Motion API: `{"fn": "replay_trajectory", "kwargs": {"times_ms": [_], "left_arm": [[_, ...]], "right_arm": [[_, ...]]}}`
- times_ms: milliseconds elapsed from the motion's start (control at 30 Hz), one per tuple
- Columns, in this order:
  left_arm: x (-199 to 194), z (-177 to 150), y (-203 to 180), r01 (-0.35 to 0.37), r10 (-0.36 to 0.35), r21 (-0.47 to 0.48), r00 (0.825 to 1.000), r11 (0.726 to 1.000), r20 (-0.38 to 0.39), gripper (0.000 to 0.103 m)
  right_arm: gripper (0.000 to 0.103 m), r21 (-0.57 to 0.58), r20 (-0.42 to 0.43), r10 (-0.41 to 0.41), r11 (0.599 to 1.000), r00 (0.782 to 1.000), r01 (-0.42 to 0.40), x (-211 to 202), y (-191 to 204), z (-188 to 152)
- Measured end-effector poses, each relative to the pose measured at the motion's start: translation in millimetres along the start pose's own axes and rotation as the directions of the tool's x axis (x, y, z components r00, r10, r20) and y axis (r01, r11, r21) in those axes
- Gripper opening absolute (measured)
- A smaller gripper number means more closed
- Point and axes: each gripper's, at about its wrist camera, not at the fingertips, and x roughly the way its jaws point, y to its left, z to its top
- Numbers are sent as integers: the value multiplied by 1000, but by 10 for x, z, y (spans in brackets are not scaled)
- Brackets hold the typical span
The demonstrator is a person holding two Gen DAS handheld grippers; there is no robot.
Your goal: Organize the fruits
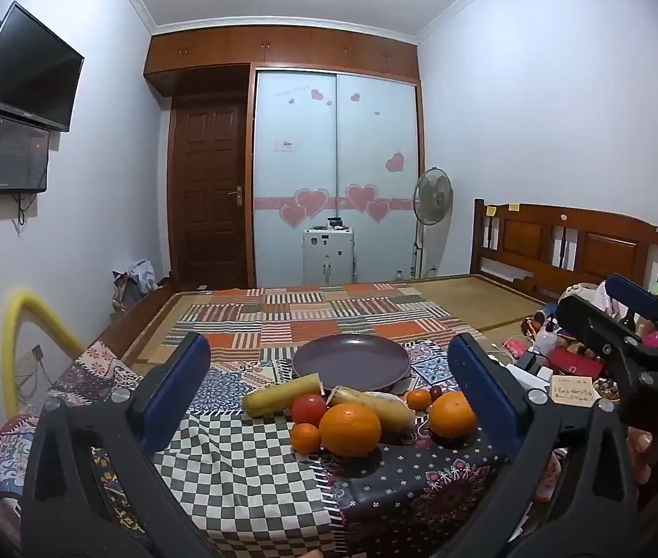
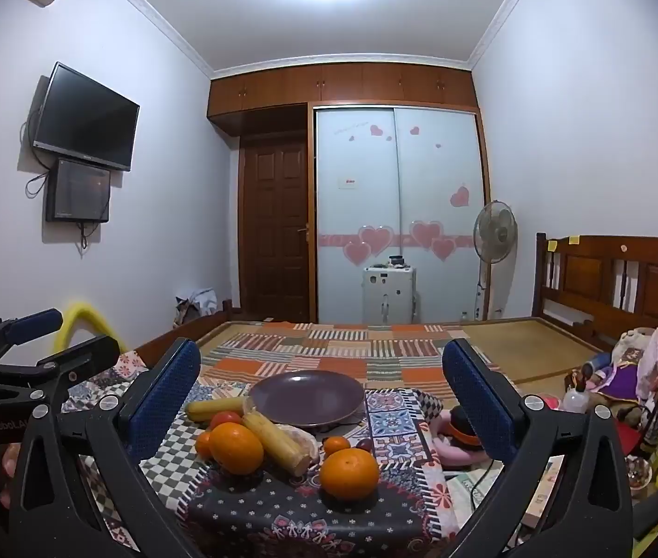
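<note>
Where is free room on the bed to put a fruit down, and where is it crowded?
The purple plate is empty. The checkered cloth left of the fruit pile is bare, and so is the striped quilt behind the plate. The pile itself is crowded, and the clutter at the right edge too.

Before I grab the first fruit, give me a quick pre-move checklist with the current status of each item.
1. Left gripper open and holding nothing: ok.
2. Right gripper open and holding nothing: ok.
3. Purple plate bare, ready for fruit: ok.
4. Fruits still on the cloth, none on the plate: ok.
5. Right large orange stands apart from the others, clear to grasp: ok.
6. Left large orange crowded by tomato and small tangerine: not ok.
</note>
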Motion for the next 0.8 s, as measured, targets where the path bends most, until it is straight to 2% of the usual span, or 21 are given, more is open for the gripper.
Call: {"fn": "replay_trajectory", "kwargs": {"times_ms": [300,367,800], "left_arm": [[-57,-21,-88,-24,24,2,1000,1000,17,103],[-27,13,-52,2,-2,6,1000,1000,10,103],[-64,39,-122,19,-19,-4,1000,1000,18,103]], "right_arm": [[103,0,7,-4,1000,1000,4,-41,-4,-9],[103,-1,9,-4,1000,1000,4,-44,-4,-8],[103,3,24,-7,1000,1000,7,-93,-17,42]]}}
